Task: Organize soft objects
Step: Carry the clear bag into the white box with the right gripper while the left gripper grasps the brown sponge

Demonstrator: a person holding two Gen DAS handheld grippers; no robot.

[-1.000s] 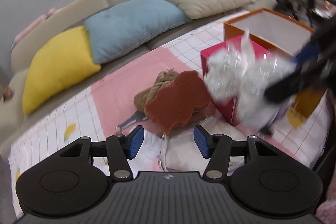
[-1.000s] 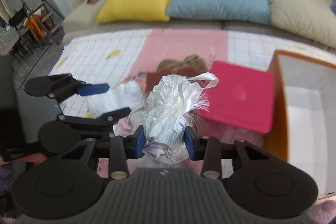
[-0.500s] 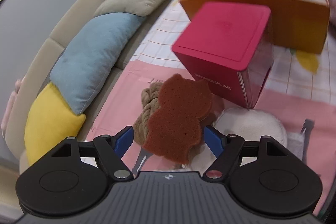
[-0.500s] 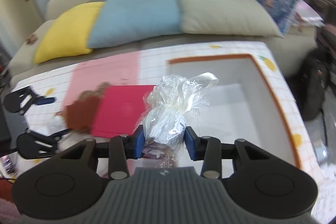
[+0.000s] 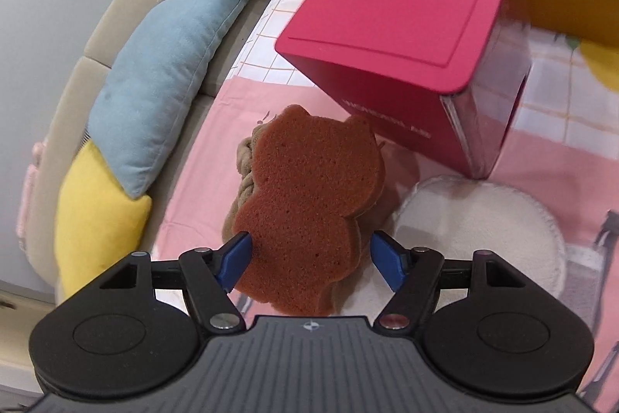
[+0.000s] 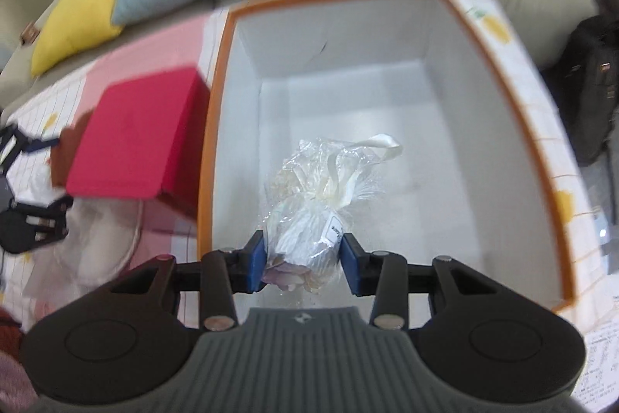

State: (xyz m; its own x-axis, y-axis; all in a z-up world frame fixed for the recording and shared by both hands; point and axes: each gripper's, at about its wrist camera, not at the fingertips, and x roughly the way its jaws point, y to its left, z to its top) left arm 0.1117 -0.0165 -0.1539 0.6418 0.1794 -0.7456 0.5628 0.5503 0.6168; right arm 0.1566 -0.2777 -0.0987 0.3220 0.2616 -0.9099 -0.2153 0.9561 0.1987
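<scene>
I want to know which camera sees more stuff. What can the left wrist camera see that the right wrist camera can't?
Only the left wrist view shows the brown cat-shaped sponge lying between the left gripper's open jaws, which have just been closing a little, and the braided tan toy under it.

Only the right wrist view shows the white inside of the orange box and the right gripper squeezing the clear-wrapped white bundle over it.

Both show the pink box, the white round cushion and the sofa's yellow pillow and blue pillow.

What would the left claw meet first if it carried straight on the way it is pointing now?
Most likely the brown bear-shaped sponge, which already lies between the open fingers of the left claw, resting on a tan braided toy. How much gap remains I cannot judge.
</scene>
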